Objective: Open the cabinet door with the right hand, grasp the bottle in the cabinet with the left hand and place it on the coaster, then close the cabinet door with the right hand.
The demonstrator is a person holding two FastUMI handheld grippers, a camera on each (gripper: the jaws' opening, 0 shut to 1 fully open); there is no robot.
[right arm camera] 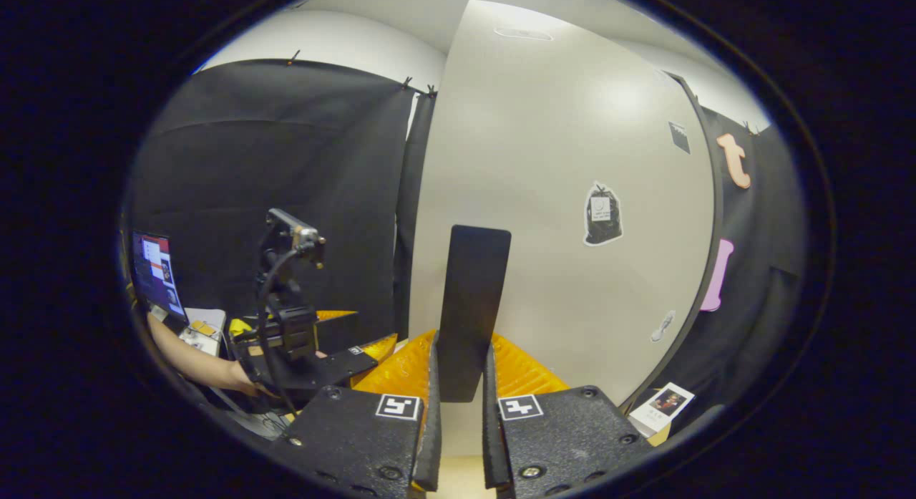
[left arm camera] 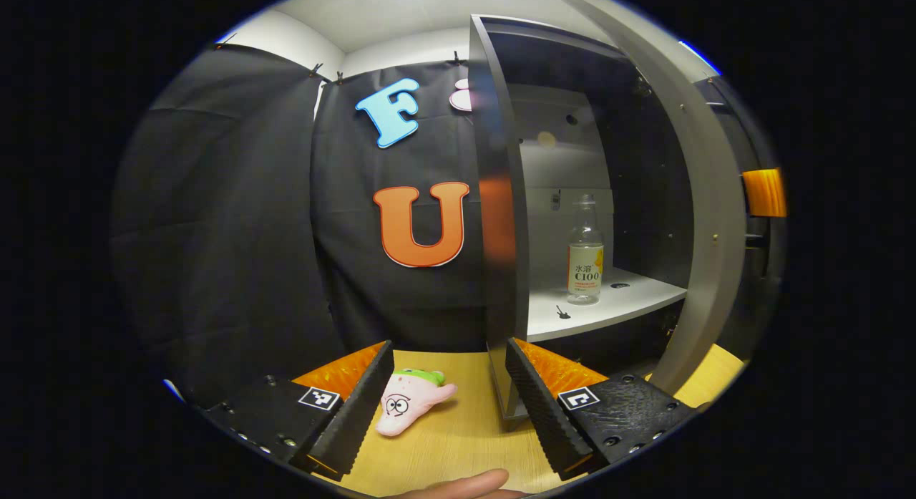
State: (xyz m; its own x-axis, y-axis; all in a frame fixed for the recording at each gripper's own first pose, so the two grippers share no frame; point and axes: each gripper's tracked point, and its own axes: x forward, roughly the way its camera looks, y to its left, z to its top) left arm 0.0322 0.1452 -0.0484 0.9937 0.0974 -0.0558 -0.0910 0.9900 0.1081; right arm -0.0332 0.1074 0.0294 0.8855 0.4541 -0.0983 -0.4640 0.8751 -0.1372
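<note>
Right tool point(right arm camera: 458, 406) is clamped on the cabinet door's dark handle point(right arm camera: 472, 306), both fingers pressing its lower end, handle standing upright btwn them. Door point(right arm camera: 572, 162) fills the space straight ahead of that tool, pale face w/ a few stickers on it. Off to its left, further out, the left tool point(right arm camera: 300, 341) shows, w/ a person's hand point(right arm camera: 236, 377) holding it.

Left tool point(left arm camera: 451, 406) is wide open, nothing btwn the fingers, hovering over the wooden worktop point(left arm camera: 465, 434). Ahead and a bit right of it the cabinet point(left arm camera: 708, 198) stands open, bottle point(left arm camera: 585, 252) upright on the white shelf point(left arm camera: 608, 306) inside, well apart from the fingers. Door's edge point(left arm camera: 497, 198) sits nearly dead ahead. Just in front of the left finger, a pink plush toy point(left arm camera: 408, 406) lies on the worktop. Coaster — can't tell where.
</note>
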